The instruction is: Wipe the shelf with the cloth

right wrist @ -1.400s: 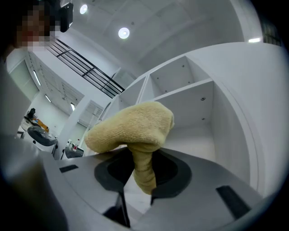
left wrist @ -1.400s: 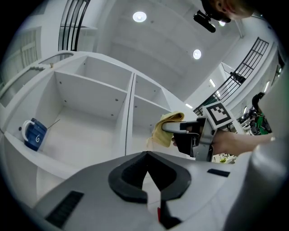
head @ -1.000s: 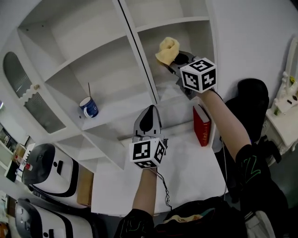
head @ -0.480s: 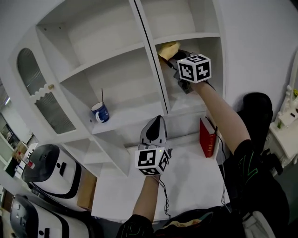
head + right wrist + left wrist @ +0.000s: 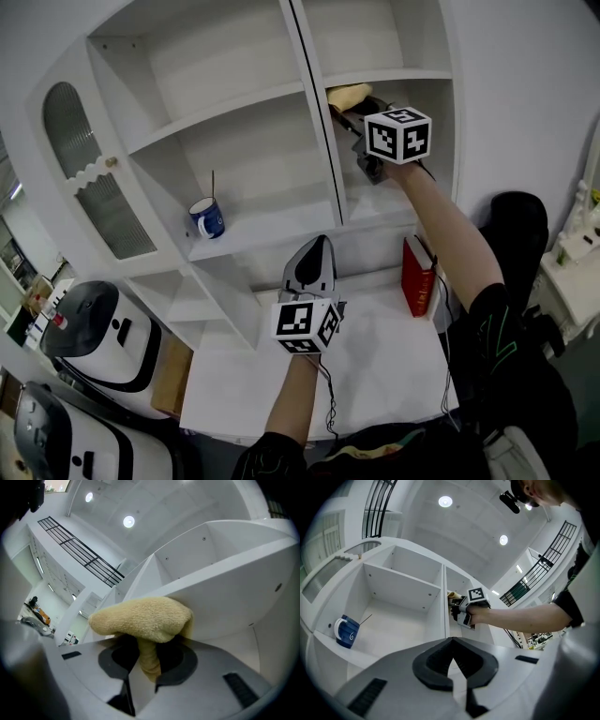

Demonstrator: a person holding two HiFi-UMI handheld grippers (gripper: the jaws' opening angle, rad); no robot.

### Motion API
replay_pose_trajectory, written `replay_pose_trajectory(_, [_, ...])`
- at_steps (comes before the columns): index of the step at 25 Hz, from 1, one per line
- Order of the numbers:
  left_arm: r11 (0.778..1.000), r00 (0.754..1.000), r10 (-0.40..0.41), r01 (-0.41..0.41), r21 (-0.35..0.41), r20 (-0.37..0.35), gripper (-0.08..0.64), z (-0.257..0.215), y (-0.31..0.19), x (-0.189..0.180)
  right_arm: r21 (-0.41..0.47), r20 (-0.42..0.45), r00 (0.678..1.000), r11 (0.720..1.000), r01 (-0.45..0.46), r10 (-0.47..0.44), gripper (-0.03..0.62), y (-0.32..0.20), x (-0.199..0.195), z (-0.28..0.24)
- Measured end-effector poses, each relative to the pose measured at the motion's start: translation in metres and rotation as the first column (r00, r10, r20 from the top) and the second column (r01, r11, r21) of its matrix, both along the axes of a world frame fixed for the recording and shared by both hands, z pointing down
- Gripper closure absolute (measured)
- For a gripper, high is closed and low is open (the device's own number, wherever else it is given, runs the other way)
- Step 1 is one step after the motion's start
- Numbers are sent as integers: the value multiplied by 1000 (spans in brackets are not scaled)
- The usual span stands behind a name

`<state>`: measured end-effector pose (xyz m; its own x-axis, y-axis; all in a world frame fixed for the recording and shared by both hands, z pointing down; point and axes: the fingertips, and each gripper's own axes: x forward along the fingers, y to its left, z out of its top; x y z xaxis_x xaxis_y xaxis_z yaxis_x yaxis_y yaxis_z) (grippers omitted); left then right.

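Note:
A yellow cloth is bunched in my right gripper, whose jaws are shut on it. The cloth presses against the front edge of the upper right shelf of the white cabinet. My left gripper hangs lower, in front of the cabinet's middle, jaws shut with nothing between them. In the left gripper view the right gripper and cloth show beside the cabinet's centre divider.
A blue mug with a stick in it stands on the left middle shelf. A red book leans at the counter's right end. An arched glass door stands open at left. White appliances sit below left.
The right gripper has carried the cloth up and pressed it flat against the shelf edge. The left gripper has stayed about where it was.

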<state>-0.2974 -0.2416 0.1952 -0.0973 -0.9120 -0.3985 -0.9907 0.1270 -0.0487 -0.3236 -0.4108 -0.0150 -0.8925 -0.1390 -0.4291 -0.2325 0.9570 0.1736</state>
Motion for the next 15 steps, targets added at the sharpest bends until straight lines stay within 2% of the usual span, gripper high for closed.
replay_pose_trajectory(5, [1000,1000,8,-8,-4,1,563,1,2,5,-3,35,998,998,60,-60,489,17,15,0])
replay_pose_trajectory(10, [1000,1000,20,-20,-4,1,563,1,1,13,47,63,991,992,116,-119,489,40,30,0])
replay_pose_trajectory(15, [1000,1000,27,-27,-15,-5,563,4,-2,19,66,131,962,971,232,-239,488,59,55,-2])
